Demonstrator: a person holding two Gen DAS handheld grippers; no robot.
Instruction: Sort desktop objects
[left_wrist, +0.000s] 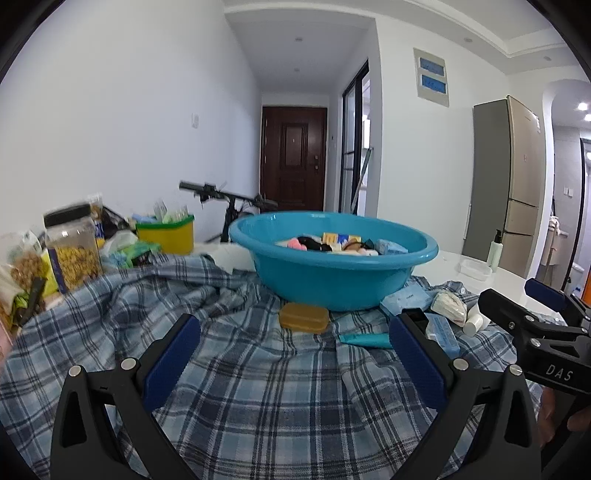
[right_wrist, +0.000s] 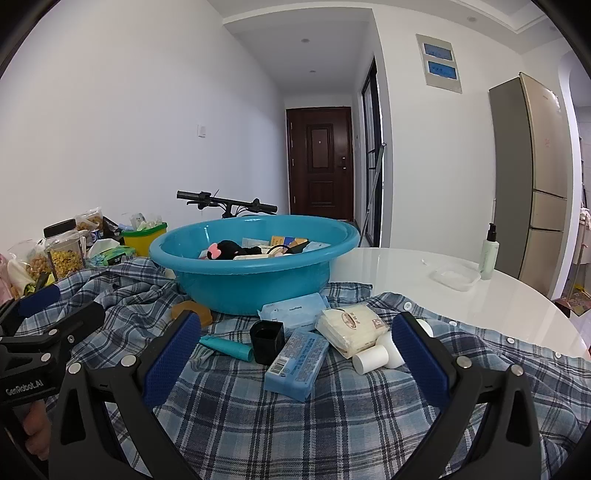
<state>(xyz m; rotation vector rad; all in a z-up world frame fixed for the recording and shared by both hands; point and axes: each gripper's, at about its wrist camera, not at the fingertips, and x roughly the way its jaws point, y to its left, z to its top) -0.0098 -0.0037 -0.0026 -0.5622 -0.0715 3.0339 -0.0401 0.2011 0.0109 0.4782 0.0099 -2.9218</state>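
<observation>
Two tools hang side by side over a rumpled plaid shirt (right_wrist: 295, 417) spread on the white table (right_wrist: 461, 273), both spread wide with nothing between their blue ribbed pads. Furthest left, the left tool (left_wrist: 295, 363) faces a flat amber soap bar (left_wrist: 303, 317), waxy and rounded at the corners, lying just ahead of it and against the foot of the glossy blue plastic basin (left_wrist: 332, 284), which already holds a heap of small things. Moving right, the right tool (right_wrist: 295, 363) looks onto the remaining cluster, so by my reading it is the nearer one for most of what is left: a teal tube (right_wrist: 227, 347) lying with its long axis slanting from near the left pad toward the middle, a squat black cup (right_wrist: 267, 341) standing upright and touching the tube's end, then a blue printed pack (right_wrist: 297, 363) pointing lengthwise away from the tool toward the basin. Behind it sit a soft blue tissue pack (right_wrist: 295, 312) and a crinkly cream packet (right_wrist: 351, 326); lower right, white cylinders (right_wrist: 371, 358) rest close to the right pad.
</observation>
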